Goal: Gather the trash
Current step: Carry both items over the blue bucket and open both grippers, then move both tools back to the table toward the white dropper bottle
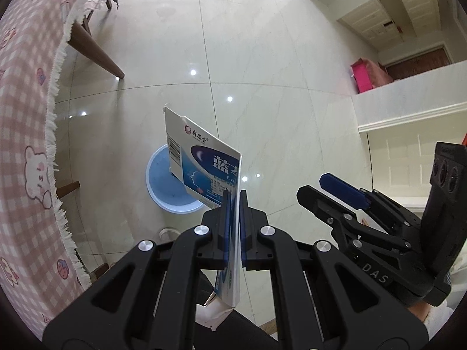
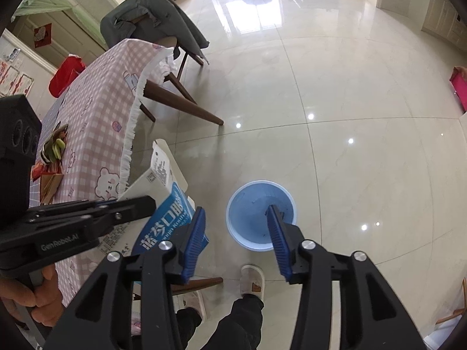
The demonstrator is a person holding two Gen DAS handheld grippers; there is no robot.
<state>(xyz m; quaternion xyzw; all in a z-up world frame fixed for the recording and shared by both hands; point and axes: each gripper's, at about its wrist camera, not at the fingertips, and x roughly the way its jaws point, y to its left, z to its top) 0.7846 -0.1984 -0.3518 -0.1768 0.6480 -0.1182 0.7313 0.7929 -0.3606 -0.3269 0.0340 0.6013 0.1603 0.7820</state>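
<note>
My left gripper [image 1: 233, 197] is shut on a flattened white and blue carton [image 1: 201, 157], which stands up edge-on from between the pads. Below it on the floor stands a round light-blue bin [image 1: 163, 186], partly hidden by the carton. In the right wrist view my right gripper [image 2: 235, 213] is open with nothing between its blue pads [image 2: 195, 233], and the bin [image 2: 256, 218] shows through the gap. To its left the left gripper [image 2: 146, 202] holds the carton [image 2: 163, 180]. The right gripper [image 1: 324, 189] also appears at the right of the left wrist view.
A table with a pink checked cloth [image 2: 96, 110] runs along the left, with wrappers [image 2: 52, 151] lying on it. Its wooden legs [image 2: 186, 110] slant to the tiled floor. A chair draped with a grey jacket [image 2: 151, 17] stands beyond. A person's slippered foot [image 2: 252, 280] is near the bin.
</note>
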